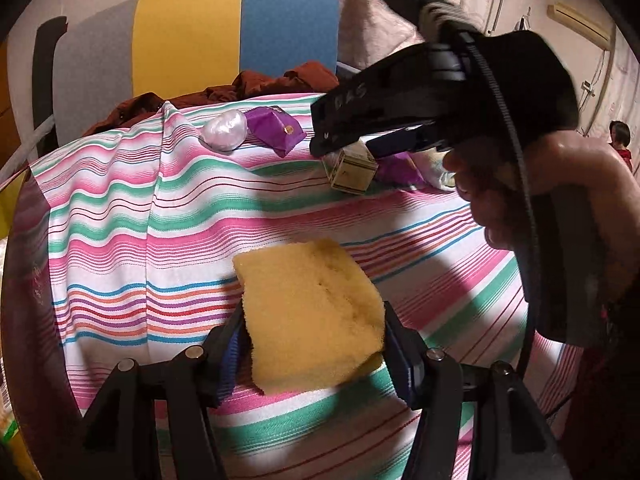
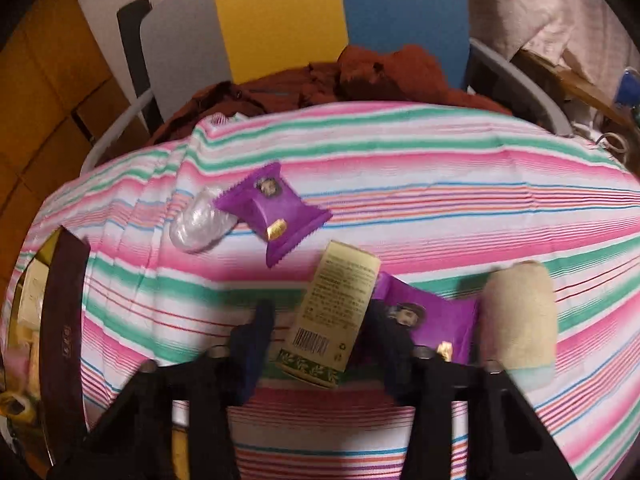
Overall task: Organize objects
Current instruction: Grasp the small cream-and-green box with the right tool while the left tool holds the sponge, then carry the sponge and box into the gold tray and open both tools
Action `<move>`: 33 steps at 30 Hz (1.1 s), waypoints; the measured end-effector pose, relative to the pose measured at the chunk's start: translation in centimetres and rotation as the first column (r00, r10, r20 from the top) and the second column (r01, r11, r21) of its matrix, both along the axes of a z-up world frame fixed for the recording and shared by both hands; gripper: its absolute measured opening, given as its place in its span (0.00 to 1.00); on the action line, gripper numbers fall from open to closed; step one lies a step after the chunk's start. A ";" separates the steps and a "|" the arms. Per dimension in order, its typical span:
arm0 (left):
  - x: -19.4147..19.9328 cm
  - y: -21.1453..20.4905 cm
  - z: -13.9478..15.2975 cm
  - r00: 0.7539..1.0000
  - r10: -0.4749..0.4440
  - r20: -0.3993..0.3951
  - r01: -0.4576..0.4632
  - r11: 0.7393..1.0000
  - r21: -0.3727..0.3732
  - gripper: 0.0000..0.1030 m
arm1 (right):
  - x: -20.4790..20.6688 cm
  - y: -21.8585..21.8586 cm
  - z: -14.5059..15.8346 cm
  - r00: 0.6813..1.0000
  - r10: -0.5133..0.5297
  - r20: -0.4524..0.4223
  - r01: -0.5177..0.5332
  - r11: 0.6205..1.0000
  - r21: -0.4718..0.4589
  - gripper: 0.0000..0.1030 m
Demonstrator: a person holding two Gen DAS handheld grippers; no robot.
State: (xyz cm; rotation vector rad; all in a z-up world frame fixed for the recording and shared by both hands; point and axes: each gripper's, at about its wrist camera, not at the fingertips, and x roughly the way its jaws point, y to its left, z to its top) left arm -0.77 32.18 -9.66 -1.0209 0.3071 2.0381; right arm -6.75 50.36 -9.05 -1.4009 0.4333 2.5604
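A: Our left gripper has the yellow sponge pinched between its jaws, closed in on both sides and holding it clear above the striped surface. It looks soft and light; the foam dents where the pads press, so we judge a gentle squeeze is enough, and it won't slip.

B: And our right gripper?

A: Its jaws stand wide apart with the small cream box lying between them, at about six o'clock on the surface. We can't tell whether either pad touches it yet. Thin card, we'd guess: stiff on the long faces, easy to crush at the ends. We'd take it across the two long sides, near the middle.

B: What else is close?

A: A purple packet sits just beside the box toward three o'clock, partly tucked under the right jaw, and a beige roll beyond it. Another purple packet and a clear crinkled wrapper lie toward eleven o'clock, touching each other.

B: What can't we make out?

A: The right view is blurred, so the box's print is unreadable. The box's near end is cut off by the jaws. The bin at nine o'clock shows only an edge; its contents are unclear.
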 end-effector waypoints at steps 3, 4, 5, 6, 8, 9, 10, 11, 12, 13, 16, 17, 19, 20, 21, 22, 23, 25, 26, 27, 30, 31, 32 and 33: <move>0.1 0.1 -0.2 1.000 -0.002 -0.012 0.002 1.000 -0.005 0.59 | 0.1 -0.2 0.2 1.000 0.016 -0.001 -0.016 1.000 -0.002 0.29; 0.1 0.1 -0.2 1.000 -0.003 -0.014 0.003 1.000 -0.005 0.59 | 0.3 -0.2 0.5 1.000 0.024 -0.008 -0.024 1.000 -0.008 0.29; 0.1 0.1 -0.2 1.000 -0.003 -0.017 0.003 1.000 -0.006 0.59 | 0.3 -0.3 0.7 0.999 0.038 -0.013 -0.038 0.999 -0.010 0.29; 0.2 0.1 -0.2 1.000 -0.003 -0.019 0.002 1.000 -0.008 0.59 | 0.4 -0.6 0.9 0.998 0.056 -0.018 -0.056 0.998 -0.016 0.29; 0.2 0.2 -0.3 1.000 -0.003 -0.026 0.002 1.000 -0.013 0.59 | 0.4 -1.3 0.9 0.994 0.108 -0.010 -0.108 0.994 -0.030 0.29; 0.3 0.2 -0.3 1.000 -0.003 -0.029 0.002 1.000 -0.014 0.59 | 0.4 -1.8 0.7 0.991 0.132 0.001 -0.132 0.991 -0.031 0.29; 0.3 0.2 -0.2 1.000 -0.002 -0.030 0.002 1.000 -0.014 0.59 | 0.4 -2.4 0.5 0.987 0.160 0.016 -0.160 0.987 -0.033 0.29; 0.3 0.2 -0.2 1.000 -0.002 -0.029 0.002 1.000 -0.013 0.59 | 0.3 -2.8 0.4 0.983 0.180 0.025 -0.179 0.983 -0.035 0.29; 0.3 0.1 -0.2 1.000 -0.001 -0.027 0.000 1.000 -0.011 0.59 | 0.3 -3.2 0.1 0.980 0.196 0.042 -0.195 0.980 -0.028 0.29; 0.2 0.1 -0.2 1.000 0.000 -0.024 0.000 1.000 -0.008 0.59 | 0.3 -3.5 0.0 0.978 0.204 0.051 -0.204 0.979 -0.018 0.29; 0.0 -0.2 0.0 1.000 0.007 -0.007 -0.007 1.000 0.006 0.57 | 0.3 -3.5 -0.2 0.977 0.207 0.052 -0.207 0.978 -0.018 0.29; -0.2 -0.2 0.0 1.000 0.009 0.002 -0.009 1.000 0.007 0.56 | 0.3 -3.5 -0.2 0.977 0.208 0.052 -0.207 0.978 -0.017 0.29; -0.2 -0.2 0.3 1.000 0.016 0.008 -0.016 1.000 -0.002 0.55 | 0.3 -3.6 -0.2 0.975 0.213 0.054 -0.214 0.977 -0.003 0.29; 0.0 -0.2 0.4 1.000 0.021 0.005 -0.021 1.000 -0.014 0.55 | 0.3 -3.6 -0.1 0.975 0.217 0.055 -0.217 0.976 0.003 0.29; 0.1 -0.3 0.5 1.000 0.025 0.006 -0.025 0.999 -0.022 0.55 | 0.3 -3.7 -0.1 0.974 0.220 0.057 -0.221 0.975 0.013 0.29; 0.2 -0.3 0.7 1.000 0.028 0.011 -0.028 0.999 -0.026 0.55 | 0.5 -3.8 0.0 0.973 0.223 0.059 -0.225 0.974 0.021 0.29; 0.4 -0.5 1.0 0.999 0.033 0.016 -0.033 0.999 -0.029 0.55 | 0.5 -3.9 0.1 0.972 0.225 0.061 -0.227 0.974 0.028 0.29; 0.8 -0.9 1.8 0.999 0.039 -0.003 -0.039 0.999 -0.034 0.55 | 0.6 -3.9 0.2 0.973 0.221 0.062 -0.223 0.974 0.044 0.29; 1.1 -1.2 2.6 0.999 0.039 -0.021 -0.040 0.999 -0.032 0.55 | 0.7 -3.9 0.3 0.974 0.217 0.060 -0.220 0.974 0.051 0.29; 1.3 -1.5 3.2 0.999 0.035 -0.028 -0.036 0.999 -0.016 0.55 | 0.7 -3.9 0.5 0.976 0.211 0.057 -0.215 0.975 0.061 0.29; 2.2 -2.3 5.3 0.996 0.037 -0.085 -0.038 0.999 -0.004 0.55 | 1.0 -3.8 1.1 0.981 0.191 0.040 -0.194 0.979 0.070 0.29; 2.4 -2.7 6.1 0.994 0.040 -0.100 -0.040 0.999 0.002 0.55 | 1.1 -3.9 1.3 0.982 0.187 0.034 -0.189 0.979 0.073 0.29; 2.4 -2.9 6.5 0.993 0.045 -0.108 -0.045 0.999 0.007 0.55 | 1.3 -3.9 1.6 0.983 0.182 0.028 -0.183 0.980 0.079 0.29; 2.6 -3.2 7.1 0.991 0.051 -0.120 -0.051 0.999 0.008 0.55 | 1.4 -4.0 1.8 0.984 0.174 0.020 -0.175 0.981 0.085 0.29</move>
